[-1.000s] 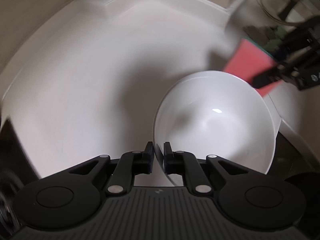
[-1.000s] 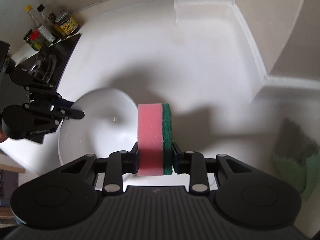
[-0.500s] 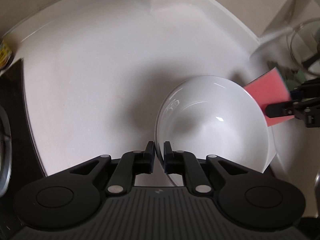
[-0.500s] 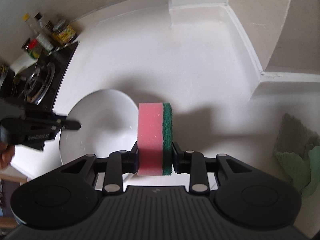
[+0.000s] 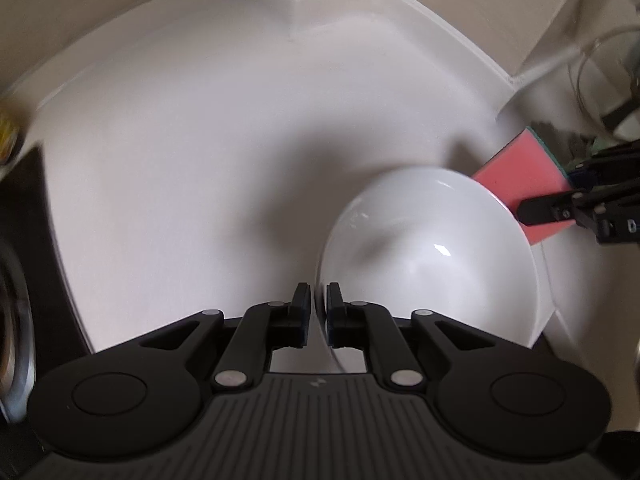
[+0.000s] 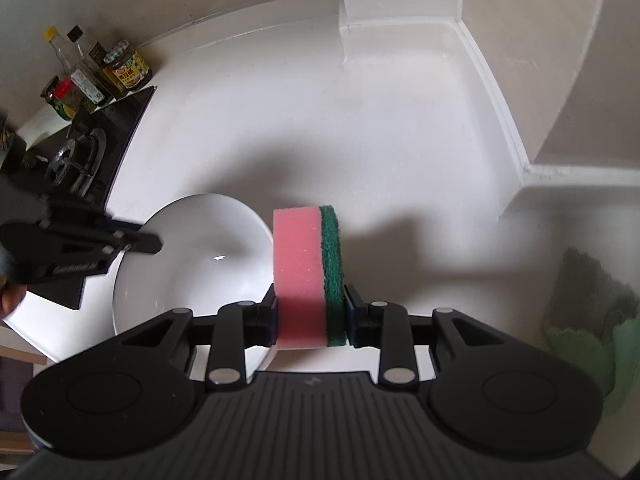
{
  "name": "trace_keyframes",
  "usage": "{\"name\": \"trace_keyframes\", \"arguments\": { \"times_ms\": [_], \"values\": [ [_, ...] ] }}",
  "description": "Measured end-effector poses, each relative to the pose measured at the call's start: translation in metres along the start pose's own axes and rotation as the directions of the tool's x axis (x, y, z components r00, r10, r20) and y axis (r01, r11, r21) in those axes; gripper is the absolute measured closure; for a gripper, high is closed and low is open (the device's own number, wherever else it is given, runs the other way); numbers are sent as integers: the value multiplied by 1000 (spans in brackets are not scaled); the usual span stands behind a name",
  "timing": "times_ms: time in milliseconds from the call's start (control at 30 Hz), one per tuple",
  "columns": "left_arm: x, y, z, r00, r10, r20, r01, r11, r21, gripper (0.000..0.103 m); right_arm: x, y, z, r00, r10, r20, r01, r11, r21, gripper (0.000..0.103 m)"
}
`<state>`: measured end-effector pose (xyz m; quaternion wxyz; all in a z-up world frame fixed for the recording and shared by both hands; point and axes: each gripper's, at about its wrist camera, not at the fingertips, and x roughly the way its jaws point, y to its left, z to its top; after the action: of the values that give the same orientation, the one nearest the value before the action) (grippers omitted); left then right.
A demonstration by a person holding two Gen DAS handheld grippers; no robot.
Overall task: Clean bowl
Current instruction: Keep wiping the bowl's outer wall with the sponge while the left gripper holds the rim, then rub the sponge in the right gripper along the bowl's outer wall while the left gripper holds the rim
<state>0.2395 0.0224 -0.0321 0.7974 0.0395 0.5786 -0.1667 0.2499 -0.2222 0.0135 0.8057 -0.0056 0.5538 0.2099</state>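
While left tongs (image 5: 316, 308) loosen on the empty bowl's (image 5: 432, 256) rim, right tongs (image 6: 310, 312) clamp a sponge (image 6: 306, 272).

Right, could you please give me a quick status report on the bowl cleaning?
Left gripper fingers opening around round white ceramic bowl rim. Right gripper shut on pink-and-green sponge, beside the bowl. Nothing in the way.
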Motion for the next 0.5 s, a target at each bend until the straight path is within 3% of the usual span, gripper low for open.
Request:
{"name": "trace_keyframes", "arguments": {
  "times_ms": [167,367,433,500],
  "values": [
    [0,15,2,999,-33,-6,33,999,32,96,-3,5,-10,1000,4,-17,-4,999,-40,76],
    [14,-4,37,999,5,-40,5,971,240,100,0,8,1,1000,-4,-7,4,999,-49,76],
    [18,-5,45,999,13,-35,-4,971,237,99,2,8,4,1000,-16,5,16,999,-35,76],
    [16,0,45,1000,19,-21,-15,984,177,97,2,5,5,1000,-8,3,8,1000,-19,76]
  ]
}}
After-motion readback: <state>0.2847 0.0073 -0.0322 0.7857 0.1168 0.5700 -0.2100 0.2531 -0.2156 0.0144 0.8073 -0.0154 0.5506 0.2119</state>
